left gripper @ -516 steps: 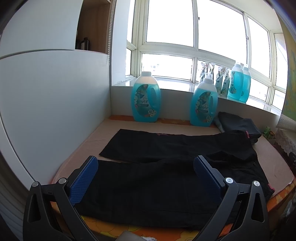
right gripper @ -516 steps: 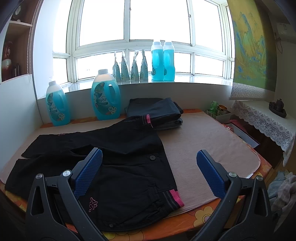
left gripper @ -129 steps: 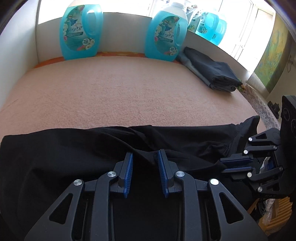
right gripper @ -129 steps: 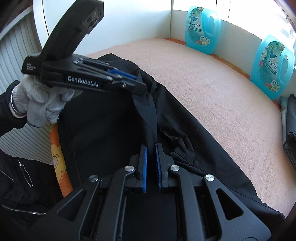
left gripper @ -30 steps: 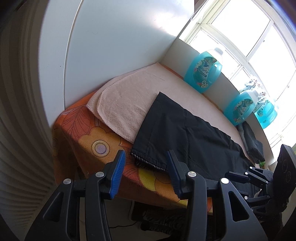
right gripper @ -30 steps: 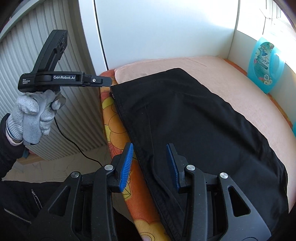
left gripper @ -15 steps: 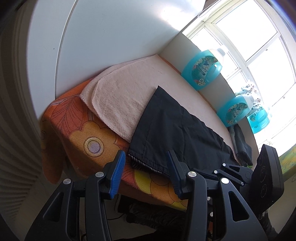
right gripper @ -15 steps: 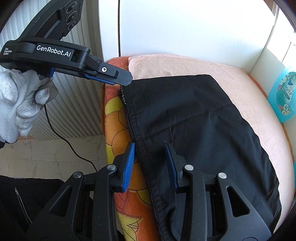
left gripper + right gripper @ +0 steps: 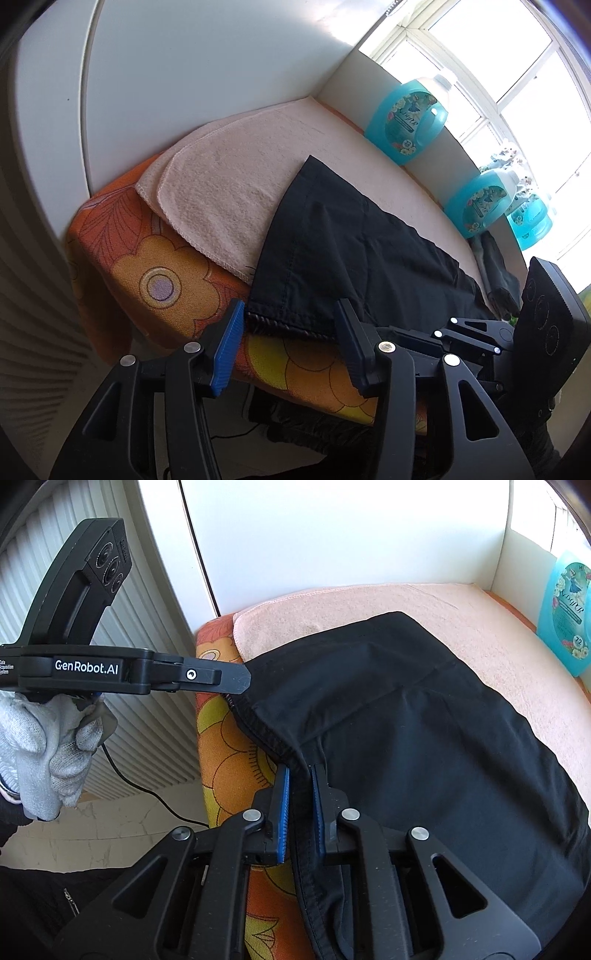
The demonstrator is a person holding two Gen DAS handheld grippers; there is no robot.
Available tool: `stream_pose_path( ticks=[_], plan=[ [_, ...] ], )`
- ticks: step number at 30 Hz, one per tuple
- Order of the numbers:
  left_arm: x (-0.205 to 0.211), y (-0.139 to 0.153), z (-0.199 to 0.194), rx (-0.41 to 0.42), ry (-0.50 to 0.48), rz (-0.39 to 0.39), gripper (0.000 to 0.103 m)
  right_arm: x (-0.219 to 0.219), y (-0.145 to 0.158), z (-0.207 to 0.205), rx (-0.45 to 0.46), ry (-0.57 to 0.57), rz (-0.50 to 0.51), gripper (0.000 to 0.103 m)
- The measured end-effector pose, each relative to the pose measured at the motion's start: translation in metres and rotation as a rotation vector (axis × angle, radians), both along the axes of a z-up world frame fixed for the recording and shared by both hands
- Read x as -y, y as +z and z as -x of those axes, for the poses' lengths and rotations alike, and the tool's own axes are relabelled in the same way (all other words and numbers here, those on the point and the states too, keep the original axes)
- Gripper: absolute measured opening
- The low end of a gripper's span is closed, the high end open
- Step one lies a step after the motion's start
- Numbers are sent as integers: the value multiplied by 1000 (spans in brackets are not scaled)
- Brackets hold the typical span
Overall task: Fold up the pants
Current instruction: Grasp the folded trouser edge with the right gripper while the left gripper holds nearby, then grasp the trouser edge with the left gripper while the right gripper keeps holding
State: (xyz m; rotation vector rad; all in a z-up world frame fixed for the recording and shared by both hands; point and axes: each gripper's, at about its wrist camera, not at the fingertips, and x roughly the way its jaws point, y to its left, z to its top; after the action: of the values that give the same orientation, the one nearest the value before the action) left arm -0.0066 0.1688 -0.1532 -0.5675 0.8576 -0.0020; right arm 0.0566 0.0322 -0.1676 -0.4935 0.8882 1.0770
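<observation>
With the pants laid flat along the surface edge, the right gripper jaws are closing on the hem while the left gripper jaws stand apart around its corner, which should be gripped fully before lifting.

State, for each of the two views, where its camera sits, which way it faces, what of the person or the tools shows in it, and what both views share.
Left wrist: sits behind the left tool, facing down at the pants hem at the table corner; the right tool shows beside it.
Right wrist: sits behind the right tool, its jaws closing on the pants edge; the left tool and a gloved hand show.
Shared: pants, pink towel, blue bottle.
</observation>
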Motion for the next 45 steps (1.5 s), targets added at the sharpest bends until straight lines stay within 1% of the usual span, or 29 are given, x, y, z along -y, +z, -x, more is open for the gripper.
stream_pose_path(
  ticks=[2, 3, 4, 7, 9, 10, 12, 13, 15, 17, 19, 21, 23, 26, 28, 30, 32, 34, 35, 36, 38, 40, 41, 42, 43, 45],
  plan=[
    [5, -1, -1, 2, 2, -48, 38, 2, 0, -1, -4, -2, -6, 12],
    [4, -2, -1, 0, 10, -59, 28, 3, 0, -1, -10, -3, -10, 12],
    [2, -3, 0, 3, 20, -60, 21, 3, 0, -2, -14, -4, -14, 12],
    [-4, -5, 6, 15, 47, -40, 12, 3, 0, -2, -16, -4, -15, 12],
    [-4, -4, 8, 28, 50, -39, 11, 5, 2, -2, -24, 1, -15, 14],
    [-3, -4, 9, 32, 47, -43, 11, 7, 3, -4, -51, 2, -13, 16],
    [-1, -3, 9, 37, 38, -56, 11, 15, 10, -12, -137, 9, -43, 28],
    [0, -3, 9, 42, 35, -55, 11, 19, 16, -15, -166, 11, -64, 32],
    [1, -2, 10, 54, 32, -57, 10, 24, 32, -26, -193, -16, -107, 49],
    [1, -1, 11, 66, 29, -46, 10, 20, 46, -42, -244, -55, -146, 54],
    [2, -1, 12, 79, 27, -25, 10, 6, 52, -58, -308, -93, -157, 54],
    [5, 0, 12, 90, 19, -28, 10, -15, 52, -75, -356, -131, -135, 55],
    [8, 0, 11, 101, 11, -23, 10, -38, 48, -90, -353, -179, -90, 55],
    [12, 0, 7, 116, 4, -11, 10, -72, 33, -108, -375, -230, -8, 55],
    [14, -1, 4, 122, 2, -2, 10, -92, 24, -112, -362, -253, 47, 55],
    [18, -2, 4, 123, -8, -10, 10, -110, 12, -112, -360, -260, 102, 55],
    [20, -4, 3, 122, -15, -12, 10, -126, 2, -109, -340, -273, 163, 55],
    [19, -7, 3, 121, -9, 4, 10, -141, -1, -103, -276, -264, 206, 61],
    [18, -8, 3, 120, -6, 11, 10, -148, -3, -99, -257, -257, 231, 67],
    [19, -9, 4, 123, -2, 16, 10, -153, -4, -95, -226, -263, 251, 68],
    [18, -9, 6, 126, 4, 11, 10, -164, -7, -86, -152, -255, 297, 68],
    [16, -9, 11, 128, 12, 9, 10, -172, -9, -78, -91, -249, 328, 62],
    [14, -8, 14, 128, 19, 11, 10, -173, -10, -76, -88, -254, 326, 58],
    [12, -8, 17, 129, 29, 12, 11, -172, -9, -76, -81, -259, 327, 49],
    [10, -7, 21, 133, 40, 12, 11, -169, -8, -77, -77, -266, 324, 44],
    [4, -6, 29, 137, 63, 10, 12, -161, -6, -82, -94, -284, 310, 24]
  ],
)
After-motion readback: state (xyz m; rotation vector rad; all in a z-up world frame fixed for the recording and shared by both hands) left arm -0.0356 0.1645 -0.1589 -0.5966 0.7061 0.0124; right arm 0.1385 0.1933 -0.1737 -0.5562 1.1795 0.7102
